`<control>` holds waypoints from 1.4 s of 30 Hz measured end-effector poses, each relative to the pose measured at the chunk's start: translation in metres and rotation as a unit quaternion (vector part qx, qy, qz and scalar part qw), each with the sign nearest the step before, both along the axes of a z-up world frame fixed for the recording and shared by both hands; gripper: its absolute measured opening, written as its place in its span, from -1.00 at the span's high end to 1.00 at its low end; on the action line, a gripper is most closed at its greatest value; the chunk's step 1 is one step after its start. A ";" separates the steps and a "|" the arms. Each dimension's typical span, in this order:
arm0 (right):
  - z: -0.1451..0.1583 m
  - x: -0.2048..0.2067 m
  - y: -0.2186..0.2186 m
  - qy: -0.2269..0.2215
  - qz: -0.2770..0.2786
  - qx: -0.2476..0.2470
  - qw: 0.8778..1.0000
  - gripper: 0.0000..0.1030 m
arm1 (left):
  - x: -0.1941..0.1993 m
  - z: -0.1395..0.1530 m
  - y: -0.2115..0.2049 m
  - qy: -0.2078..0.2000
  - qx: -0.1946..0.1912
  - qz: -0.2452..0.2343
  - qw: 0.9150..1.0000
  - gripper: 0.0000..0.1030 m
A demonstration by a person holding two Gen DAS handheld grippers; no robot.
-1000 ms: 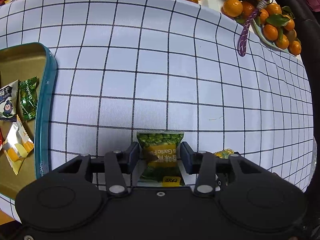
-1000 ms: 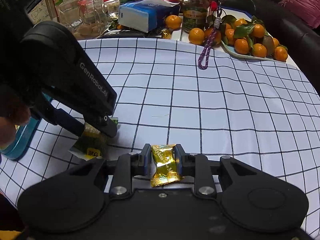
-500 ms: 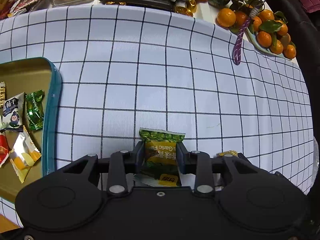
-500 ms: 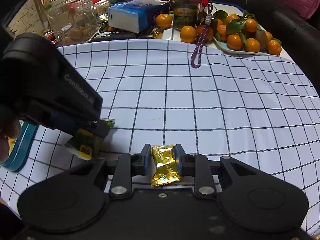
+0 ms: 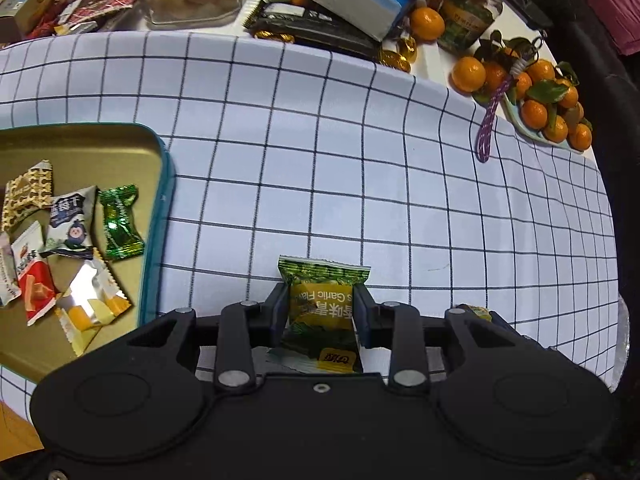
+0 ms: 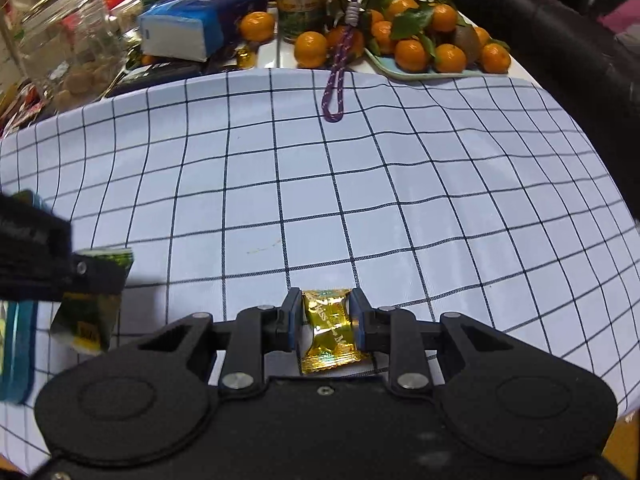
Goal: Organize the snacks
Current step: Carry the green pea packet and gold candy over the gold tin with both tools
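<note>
My left gripper point(image 5: 321, 306) is shut on a green and yellow garlic-flavour snack packet point(image 5: 322, 304) and holds it above the checked cloth. It also shows in the right wrist view point(image 6: 94, 304) at the left edge. My right gripper point(image 6: 326, 314) is shut on a gold-wrapped candy point(image 6: 329, 330), held above the cloth. A teal-rimmed tin tray point(image 5: 158, 216) lies to the left with several wrapped snacks in it, among them a green candy point(image 5: 119, 222) and a white packet point(image 5: 70, 222).
The far table edge is crowded: a glass jar point(image 6: 68, 52), a blue tissue pack point(image 6: 184, 28), a dark packet point(image 5: 316, 24), a green jar point(image 6: 302, 4), a plate of tangerines point(image 6: 432, 50) and a purple cord point(image 6: 338, 80).
Both grippers have risen with their snacks held. The left gripper has moved left, so more of the tray and the far clutter shows.
</note>
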State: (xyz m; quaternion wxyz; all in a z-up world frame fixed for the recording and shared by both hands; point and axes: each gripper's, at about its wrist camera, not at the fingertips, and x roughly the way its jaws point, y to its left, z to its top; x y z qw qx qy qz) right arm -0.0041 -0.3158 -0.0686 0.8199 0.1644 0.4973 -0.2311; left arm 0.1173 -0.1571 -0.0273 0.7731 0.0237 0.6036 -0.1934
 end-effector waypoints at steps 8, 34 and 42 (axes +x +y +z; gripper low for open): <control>0.016 0.015 0.013 -0.016 -0.024 0.007 1.000 0.47 | 0.004 0.017 0.029 -0.028 0.014 0.029 0.999 0.19; 0.077 0.050 0.161 -0.180 0.209 0.101 0.956 0.47 | 0.037 0.041 0.199 -0.112 0.069 0.217 0.967 0.19; 0.073 0.056 0.183 -0.182 0.238 0.117 0.947 0.47 | 0.043 0.033 0.216 -0.112 0.079 0.223 0.965 0.19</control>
